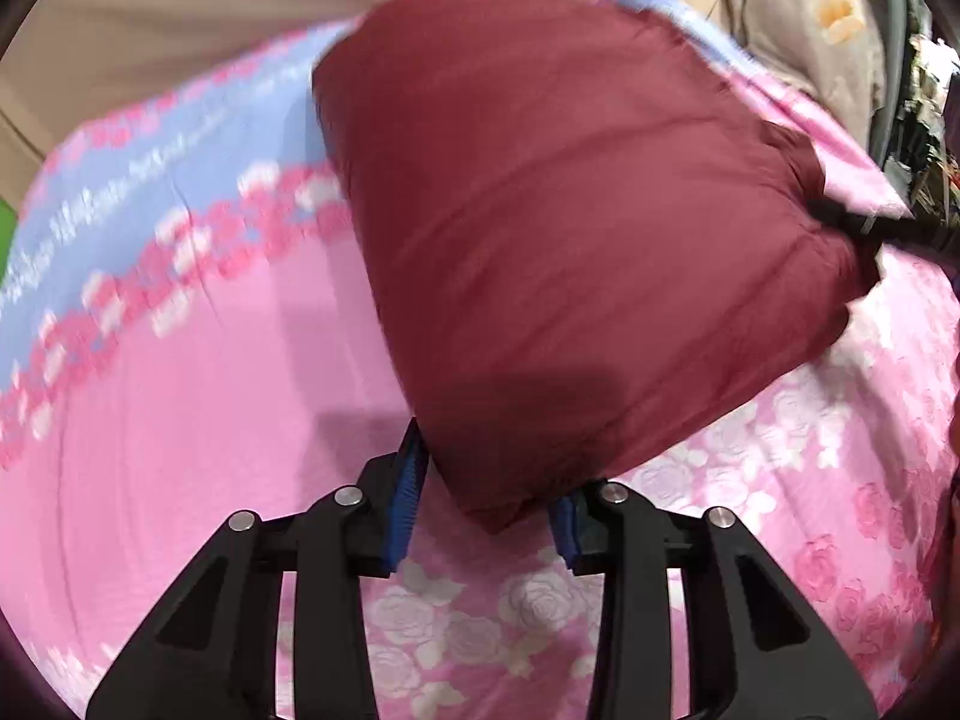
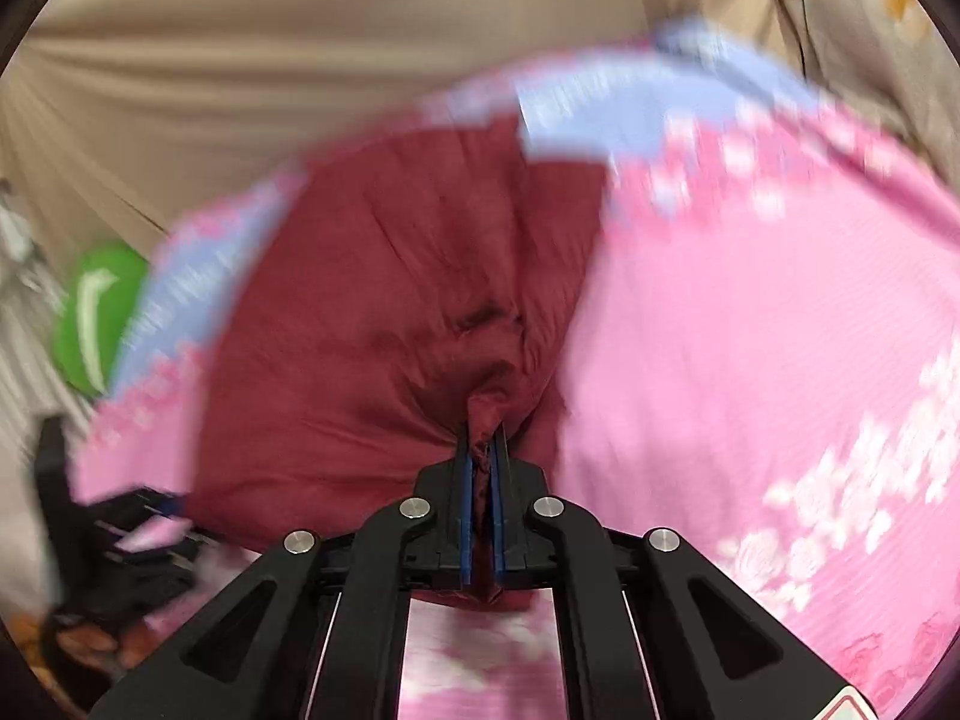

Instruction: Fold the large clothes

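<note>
Both jaws flank corners of the maroon garment [image 1: 576,228], right pinching.

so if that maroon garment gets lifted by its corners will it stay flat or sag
Likely sag: the maroon garment bunches into creases where the right gripper pinches it. It looks puffy and smooth, so probably light and perhaps slippery on the pink bedsheet.

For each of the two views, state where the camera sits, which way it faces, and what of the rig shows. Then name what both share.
Left wrist: on the left tool, facing down at the maroon garment; its parted black fingers show.
Right wrist: on the right tool, facing down; its fingers pinch a garment fold.
Shared: the maroon garment on the pink floral bedspread, and beige curtain.
</note>
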A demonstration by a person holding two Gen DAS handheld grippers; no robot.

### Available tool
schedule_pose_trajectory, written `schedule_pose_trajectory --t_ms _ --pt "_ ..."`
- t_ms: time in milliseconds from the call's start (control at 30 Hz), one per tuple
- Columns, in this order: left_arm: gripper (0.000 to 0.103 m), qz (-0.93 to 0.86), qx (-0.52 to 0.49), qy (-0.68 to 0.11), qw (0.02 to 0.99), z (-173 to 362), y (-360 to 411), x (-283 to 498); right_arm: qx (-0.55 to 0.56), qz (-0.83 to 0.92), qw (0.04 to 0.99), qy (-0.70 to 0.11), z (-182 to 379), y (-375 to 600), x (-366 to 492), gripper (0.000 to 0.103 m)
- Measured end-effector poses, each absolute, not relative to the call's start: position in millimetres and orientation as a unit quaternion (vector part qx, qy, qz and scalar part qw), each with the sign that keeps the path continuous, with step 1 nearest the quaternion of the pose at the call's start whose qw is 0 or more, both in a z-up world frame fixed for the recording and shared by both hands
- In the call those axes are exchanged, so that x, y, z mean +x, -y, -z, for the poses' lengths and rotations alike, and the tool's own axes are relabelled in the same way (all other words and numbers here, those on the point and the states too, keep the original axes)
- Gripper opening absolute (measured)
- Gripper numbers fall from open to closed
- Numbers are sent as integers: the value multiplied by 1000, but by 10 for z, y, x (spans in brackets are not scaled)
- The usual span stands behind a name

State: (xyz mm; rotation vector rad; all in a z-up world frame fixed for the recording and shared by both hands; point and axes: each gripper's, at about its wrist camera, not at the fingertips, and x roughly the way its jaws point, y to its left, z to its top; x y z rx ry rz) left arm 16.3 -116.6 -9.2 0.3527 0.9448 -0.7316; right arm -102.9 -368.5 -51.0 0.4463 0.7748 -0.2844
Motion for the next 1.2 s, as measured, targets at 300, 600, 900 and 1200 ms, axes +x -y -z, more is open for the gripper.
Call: schedule_pose_trajectory --t_ms 300,600,900,1200 --pt "36 399 107 -414 811 -612 772 -14 222 174 887 -366 296 3871 -1219 23" --pt "48 322 114 -336 878 -922 1534 428 135 166 931 -295 -407 3699 -525 0" --pt "65 255 125 -346 894 -386 1963 663 104 212 894 -382 433 3881 112 0" --pt "68 238 130 -345 899 -197 2037 677 16 248 893 -375 608 3678 210 1"
